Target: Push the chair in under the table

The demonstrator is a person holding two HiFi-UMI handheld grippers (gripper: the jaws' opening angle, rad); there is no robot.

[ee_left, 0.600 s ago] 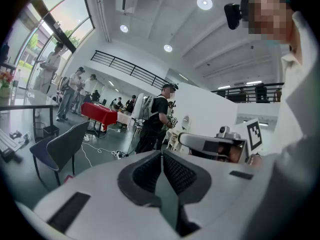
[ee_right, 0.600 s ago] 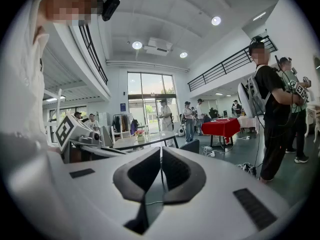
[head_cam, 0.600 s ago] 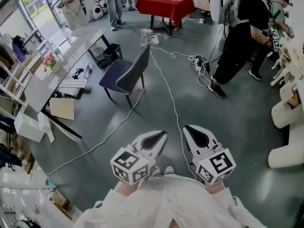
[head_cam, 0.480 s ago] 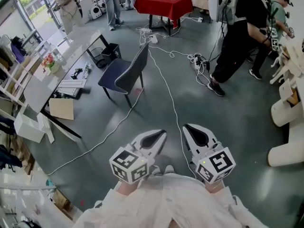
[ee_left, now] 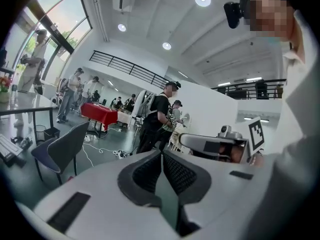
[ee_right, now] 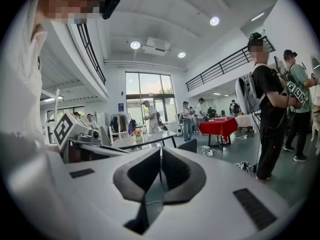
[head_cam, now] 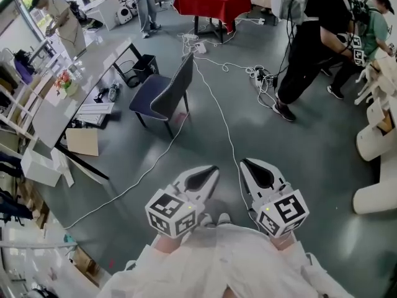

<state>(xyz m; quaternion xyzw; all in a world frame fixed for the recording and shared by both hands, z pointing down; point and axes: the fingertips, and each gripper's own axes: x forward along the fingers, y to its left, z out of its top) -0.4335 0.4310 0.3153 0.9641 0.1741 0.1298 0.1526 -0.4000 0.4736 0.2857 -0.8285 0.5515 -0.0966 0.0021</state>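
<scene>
Both hands are held close to the body, at the lower middle of the head view, side by side. The left gripper [head_cam: 212, 169] and the right gripper [head_cam: 245, 164] point forward, away from the person, almost level and only a little downward. White sleeves [head_cam: 217, 259] cover the arms behind them.

In each gripper view the fingers are pressed together with nothing between them: left gripper [ee_left: 161, 152], right gripper [ee_right: 160, 148].

Compared with half a second before, the two grippers keep nearly the same place in the frame and the chair has not moved. A person [head_cam: 59, 23] who stood at the top left is now further left, at the far end of the tabletop [head_cam: 93, 67].

The chair [head_cam: 162, 95] stands on the floor in the upper left part of the head view, pulled out from the long grey tabletop, its seat turned toward it. It is well apart from both pairs of fingers, ahead of them and to the left. A white cable [head_cam: 226, 135] lies on the floor between.
</scene>
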